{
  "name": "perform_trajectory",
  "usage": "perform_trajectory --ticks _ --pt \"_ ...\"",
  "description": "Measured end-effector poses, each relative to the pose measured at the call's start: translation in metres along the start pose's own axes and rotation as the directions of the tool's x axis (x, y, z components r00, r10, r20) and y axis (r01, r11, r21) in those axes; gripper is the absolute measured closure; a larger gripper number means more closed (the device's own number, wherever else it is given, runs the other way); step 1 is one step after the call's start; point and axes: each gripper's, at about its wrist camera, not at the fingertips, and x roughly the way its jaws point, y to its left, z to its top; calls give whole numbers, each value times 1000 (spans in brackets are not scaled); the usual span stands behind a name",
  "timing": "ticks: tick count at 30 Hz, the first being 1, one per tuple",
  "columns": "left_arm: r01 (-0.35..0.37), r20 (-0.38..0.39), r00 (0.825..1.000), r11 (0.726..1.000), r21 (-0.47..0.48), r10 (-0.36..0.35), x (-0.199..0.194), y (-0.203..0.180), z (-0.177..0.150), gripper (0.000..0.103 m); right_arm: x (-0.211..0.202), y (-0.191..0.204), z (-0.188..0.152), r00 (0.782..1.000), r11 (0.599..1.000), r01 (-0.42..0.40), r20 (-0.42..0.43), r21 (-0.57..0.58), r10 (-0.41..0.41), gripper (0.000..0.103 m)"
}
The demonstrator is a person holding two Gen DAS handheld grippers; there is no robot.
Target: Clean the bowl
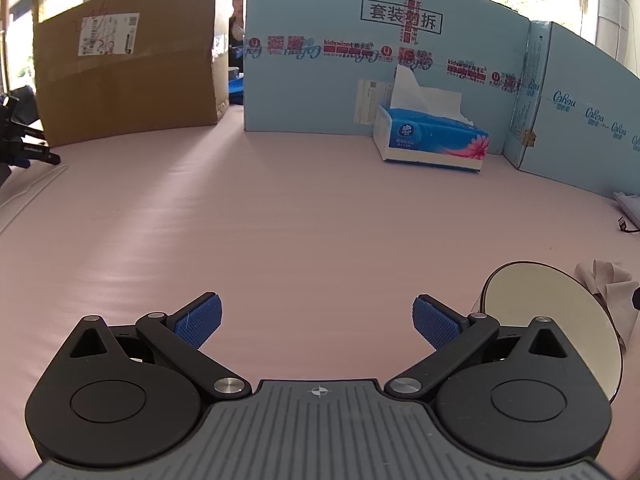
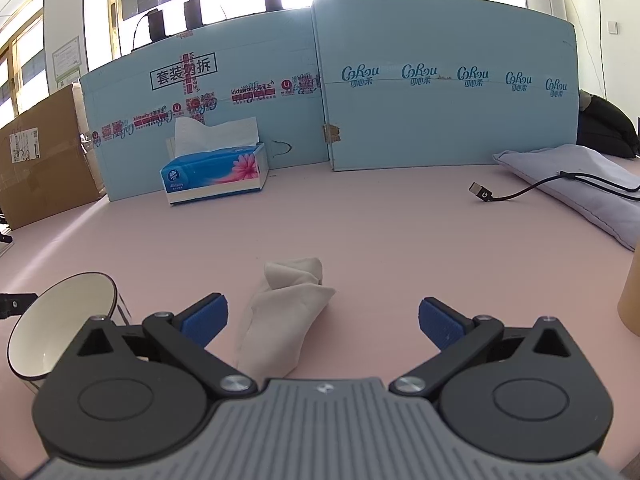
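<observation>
A cream bowl with a dark rim [image 1: 552, 312] sits on the pink table at the lower right of the left wrist view, partly behind the gripper body. It also shows at the lower left of the right wrist view [image 2: 60, 324]. A crumpled beige cloth [image 2: 284, 316] lies on the table between the right gripper's fingers and just ahead of them; its edge shows in the left wrist view [image 1: 608, 284]. My left gripper [image 1: 317, 322] is open and empty, left of the bowl. My right gripper [image 2: 323, 322] is open and empty above the cloth.
A blue tissue box [image 1: 432, 136] [image 2: 216, 172] stands at the back against light blue cardboard panels [image 2: 440, 92]. A brown cardboard box [image 1: 128, 68] is at the back left. A USB cable [image 2: 516, 192] and a grey pillow [image 2: 580, 184] lie at the right. A tan cylinder [image 2: 630, 296] is at the right edge.
</observation>
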Motion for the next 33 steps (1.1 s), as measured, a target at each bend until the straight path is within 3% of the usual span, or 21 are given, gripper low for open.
perform_trajectory --ticks 33 --pt "11 -16 1000 1000 10 -11 -6 -2 -1 0 -6 3 1 1000 1000 4 3 -14 -4 0"
